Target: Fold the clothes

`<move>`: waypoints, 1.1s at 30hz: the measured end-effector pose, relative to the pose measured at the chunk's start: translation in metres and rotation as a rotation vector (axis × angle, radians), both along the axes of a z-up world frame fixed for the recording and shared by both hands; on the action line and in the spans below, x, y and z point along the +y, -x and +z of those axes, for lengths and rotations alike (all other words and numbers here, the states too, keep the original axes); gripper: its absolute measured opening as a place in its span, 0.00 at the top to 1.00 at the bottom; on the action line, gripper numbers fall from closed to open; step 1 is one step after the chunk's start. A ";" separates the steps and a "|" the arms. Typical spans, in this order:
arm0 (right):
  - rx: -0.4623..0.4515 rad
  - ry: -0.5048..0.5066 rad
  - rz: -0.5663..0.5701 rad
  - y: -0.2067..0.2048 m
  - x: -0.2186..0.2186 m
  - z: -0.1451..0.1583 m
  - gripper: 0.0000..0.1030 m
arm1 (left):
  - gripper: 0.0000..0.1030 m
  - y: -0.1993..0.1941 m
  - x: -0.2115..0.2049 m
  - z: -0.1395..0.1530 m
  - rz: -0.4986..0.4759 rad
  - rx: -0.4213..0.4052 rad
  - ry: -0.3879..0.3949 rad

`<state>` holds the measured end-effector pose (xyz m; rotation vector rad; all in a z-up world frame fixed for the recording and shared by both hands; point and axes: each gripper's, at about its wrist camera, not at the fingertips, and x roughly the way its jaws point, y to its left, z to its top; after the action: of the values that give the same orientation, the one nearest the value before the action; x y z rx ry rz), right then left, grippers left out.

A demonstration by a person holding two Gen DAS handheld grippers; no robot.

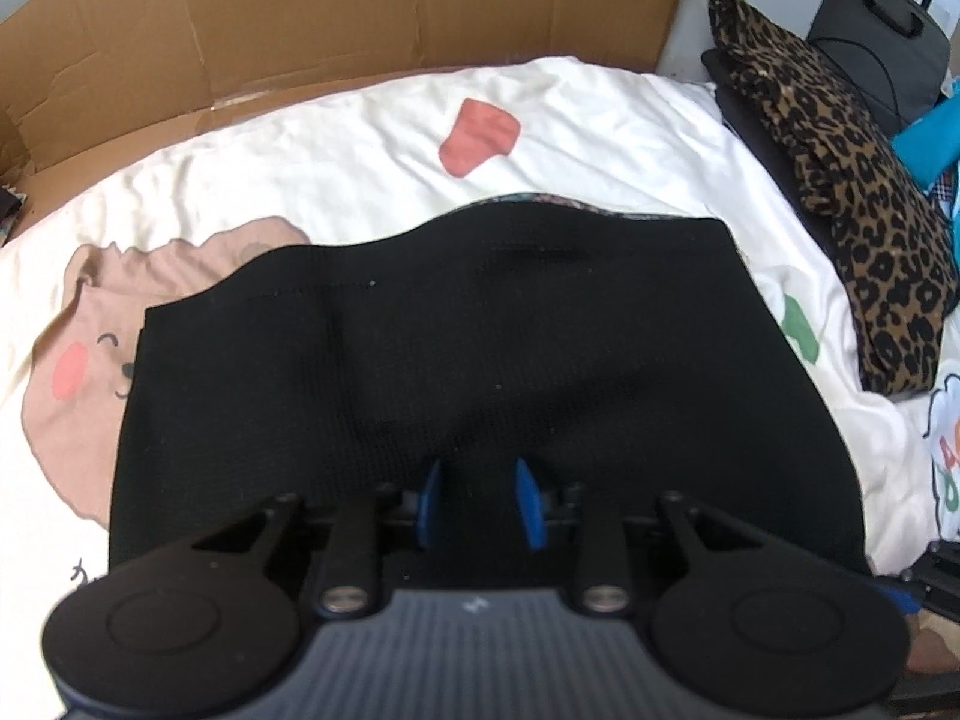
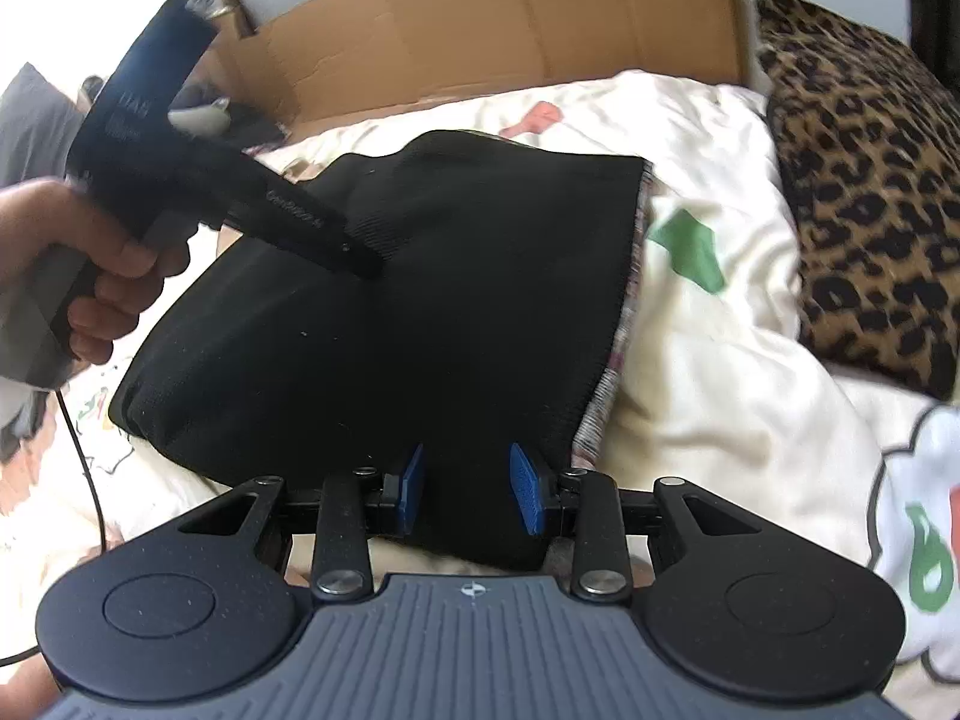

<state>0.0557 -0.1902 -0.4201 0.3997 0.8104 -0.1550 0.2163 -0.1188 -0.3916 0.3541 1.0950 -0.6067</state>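
Left wrist view: black knit garment spread flat on white printed bedding, folded into a broad panel, a patterned edge peeking out along its far side. Left gripper low over the near hem, blue pads parted, black cloth visible in the gap; whether cloth is pinched cannot be told, jaws read as released. Leopard-print fabric bunched at right edge of bed, touching the bedding, well apart from the garment. Cardboard sheet standing behind the bed.

Right wrist view: right gripper at the garment's near right corner, blue pads spread wide, black fabric lying between them, not clamped. Striped lining showing along the garment's right edge. Left gripper's body angled down from upper left, tip resting on the garment's upper surface, held by a hand around a grey handle. Black cable trailing below the hand. Leopard fabric at far right.
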 end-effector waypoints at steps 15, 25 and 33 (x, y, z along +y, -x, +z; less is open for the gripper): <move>0.051 0.017 -0.033 0.034 -0.021 0.001 0.62 | 0.73 -0.005 0.030 0.026 -0.033 -0.088 0.027; -0.031 0.003 -0.053 0.037 -0.011 0.029 0.62 | 0.72 -0.005 0.094 0.078 0.038 -0.169 0.010; -0.030 -0.026 -0.004 0.017 0.004 0.029 0.62 | 0.68 0.040 0.109 0.070 0.017 -0.117 -0.005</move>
<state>0.0382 -0.1865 -0.3914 0.4277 0.7833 -0.1420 0.1765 -0.0101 -0.3215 0.3796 0.9866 -0.5618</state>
